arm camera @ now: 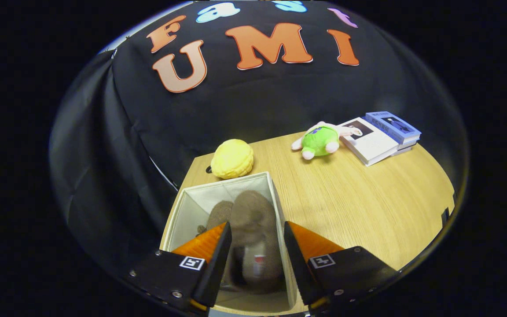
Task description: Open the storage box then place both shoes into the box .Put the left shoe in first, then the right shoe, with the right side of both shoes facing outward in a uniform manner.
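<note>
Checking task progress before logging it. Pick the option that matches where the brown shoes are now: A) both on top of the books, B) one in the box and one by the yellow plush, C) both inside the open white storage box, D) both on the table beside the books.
C: two brown fuzzy shoes lie inside the open white storage box, with the hand-held gripper open above them, its fingers straddling the nearer shoe.

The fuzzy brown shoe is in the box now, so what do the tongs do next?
Probably lift the tongs straight up. Their fingers look spread apart either side of the brown shoe, which sits in the white box beside the other shoe, so nothing seems left to hold.
</note>
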The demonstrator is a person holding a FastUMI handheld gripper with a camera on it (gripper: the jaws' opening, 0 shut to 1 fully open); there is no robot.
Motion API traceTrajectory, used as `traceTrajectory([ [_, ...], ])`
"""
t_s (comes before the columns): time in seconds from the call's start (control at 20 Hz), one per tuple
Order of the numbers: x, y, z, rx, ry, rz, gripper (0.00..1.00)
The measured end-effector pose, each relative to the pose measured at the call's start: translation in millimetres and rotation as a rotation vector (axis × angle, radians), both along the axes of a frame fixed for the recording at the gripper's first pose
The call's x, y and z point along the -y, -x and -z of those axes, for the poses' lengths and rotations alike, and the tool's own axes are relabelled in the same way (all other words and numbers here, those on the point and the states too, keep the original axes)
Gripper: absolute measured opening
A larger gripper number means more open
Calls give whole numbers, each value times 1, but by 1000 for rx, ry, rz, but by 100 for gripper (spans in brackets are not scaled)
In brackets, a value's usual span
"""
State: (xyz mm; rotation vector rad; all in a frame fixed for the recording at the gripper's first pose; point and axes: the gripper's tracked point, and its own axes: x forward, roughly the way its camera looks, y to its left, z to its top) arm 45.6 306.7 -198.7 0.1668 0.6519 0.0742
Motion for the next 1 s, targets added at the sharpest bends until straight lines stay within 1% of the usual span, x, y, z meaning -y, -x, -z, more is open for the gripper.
traceTrajectory([
  [0.05, 3, 0, -5, 13, 8, -2, 75],
  [0.1, 4, 0, -8, 24, 11, -4, 85],
  [0.2, 9, 0, -15, 42, 18, -13, 97],
  [0.4, 27, -1, -32, 86, 53, -25, 99],
  [0.6, 48, -2, -66, 172, 81, -52, 99],
  [0.85, 94, 5, -115, 302, 129, -79, 99],
  [1.0, 130, 12, -138, 362, 141, -68, 99],
])
